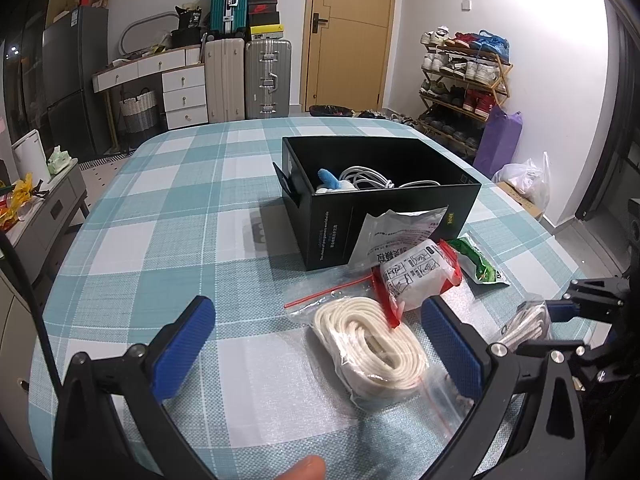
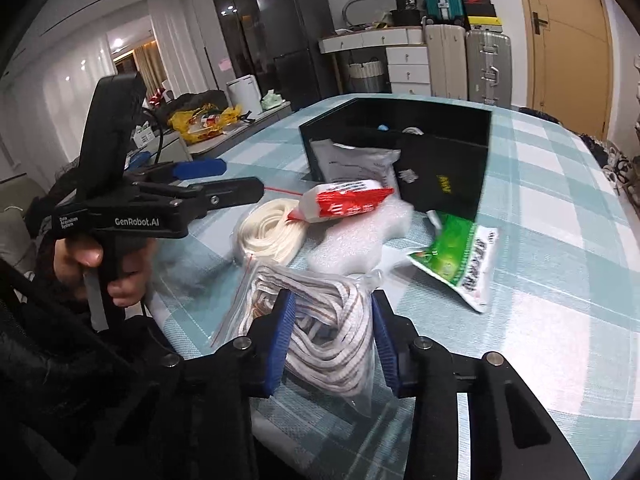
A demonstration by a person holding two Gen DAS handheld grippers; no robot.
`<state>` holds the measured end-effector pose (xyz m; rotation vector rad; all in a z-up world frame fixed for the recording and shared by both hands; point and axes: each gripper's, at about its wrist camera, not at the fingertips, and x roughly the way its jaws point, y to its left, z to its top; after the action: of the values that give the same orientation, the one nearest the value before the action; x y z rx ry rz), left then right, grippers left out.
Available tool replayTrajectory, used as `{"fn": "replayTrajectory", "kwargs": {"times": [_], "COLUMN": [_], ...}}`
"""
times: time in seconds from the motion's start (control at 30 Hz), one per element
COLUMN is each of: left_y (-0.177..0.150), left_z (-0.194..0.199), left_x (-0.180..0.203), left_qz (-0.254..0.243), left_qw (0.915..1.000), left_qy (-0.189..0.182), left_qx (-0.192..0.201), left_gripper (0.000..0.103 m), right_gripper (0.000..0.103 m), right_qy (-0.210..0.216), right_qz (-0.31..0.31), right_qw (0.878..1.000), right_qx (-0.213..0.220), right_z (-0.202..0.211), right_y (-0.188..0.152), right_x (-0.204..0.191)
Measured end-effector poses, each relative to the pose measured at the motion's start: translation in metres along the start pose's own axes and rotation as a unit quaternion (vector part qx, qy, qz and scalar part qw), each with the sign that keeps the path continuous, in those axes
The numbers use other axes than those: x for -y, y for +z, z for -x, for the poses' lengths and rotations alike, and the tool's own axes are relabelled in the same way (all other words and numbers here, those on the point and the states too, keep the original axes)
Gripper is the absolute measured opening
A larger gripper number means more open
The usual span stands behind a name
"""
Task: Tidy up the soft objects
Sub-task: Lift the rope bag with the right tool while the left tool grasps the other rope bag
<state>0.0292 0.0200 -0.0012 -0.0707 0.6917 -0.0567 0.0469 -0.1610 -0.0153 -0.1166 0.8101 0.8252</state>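
Right claw (image 2: 332,340) pinches striped-rope bag (image 2: 320,320) (tabletop)

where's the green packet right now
The green packet lies flat on the checked tablecloth, just in front of the black box, right of the red-and-white pack; the left wrist view shows it beside that pack.

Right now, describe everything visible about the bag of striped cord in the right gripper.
The bag of striped cord is a clear plastic zip bag with a red seal strip along one edge, stuffed with loosely coiled flat cord, white with brownish stripes. It looks soft and crumpled. The right gripper has its blue-padded fingers pressed against both sides of it, over the plaid tablecloth. Whether the bag is lifted or resting cannot be told. The white foam sheet lies just beyond it.
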Motion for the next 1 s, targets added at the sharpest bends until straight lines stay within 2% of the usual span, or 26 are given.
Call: {"fn": "replayTrajectory", "kwargs": {"times": [0.17, 0.23, 0.27, 0.37, 0.5, 0.53, 0.83, 1.0], "left_y": [0.0, 0.0, 0.0, 0.0, 0.0, 0.0, 0.001, 0.001], "left_z": [-0.001, -0.001, 0.0, 0.0, 0.0, 0.001, 0.002, 0.002], "left_x": [0.0, 0.0, 0.0, 0.0, 0.002, 0.001, -0.002, -0.003], "left_qz": [0.001, 0.001, 0.001, 0.001, -0.003, -0.003, 0.003, 0.003], "left_qw": [1.0, 1.0, 1.0, 1.0, 1.0, 1.0, 1.0, 1.0], "left_qy": [-0.001, 0.0, 0.0, -0.001, -0.002, -0.003, -0.004, -0.004], "left_qx": [0.0, 0.0, 0.0, 0.0, -0.002, -0.003, -0.008, -0.008], "left_gripper": [0.103, 0.103, 0.103, 0.103, 0.103, 0.103, 0.103, 0.103], "right_gripper": [0.037, 0.043, 0.049, 0.057, 0.074, 0.075, 0.076, 0.076], "right_qy": [-0.031, -0.034, -0.04, -0.035, -0.013, -0.007, 0.042, 0.064], "right_qz": [-0.013, -0.005, 0.001, 0.037, 0.096, 0.108, 0.2, 0.222], "right_qw": [0.999, 0.999, 0.999, 0.998, 0.995, 0.994, 0.975, 0.965], "right_qx": [-0.02, -0.021, -0.02, -0.025, -0.03, -0.033, -0.082, -0.122], "right_z": [0.011, 0.016, 0.018, 0.019, 0.011, 0.008, -0.02, -0.033], "right_y": [-0.009, -0.012, -0.013, -0.008, 0.004, 0.006, 0.019, 0.02], "right_x": [0.02, 0.023, 0.023, 0.016, -0.001, -0.005, -0.027, -0.026]}}
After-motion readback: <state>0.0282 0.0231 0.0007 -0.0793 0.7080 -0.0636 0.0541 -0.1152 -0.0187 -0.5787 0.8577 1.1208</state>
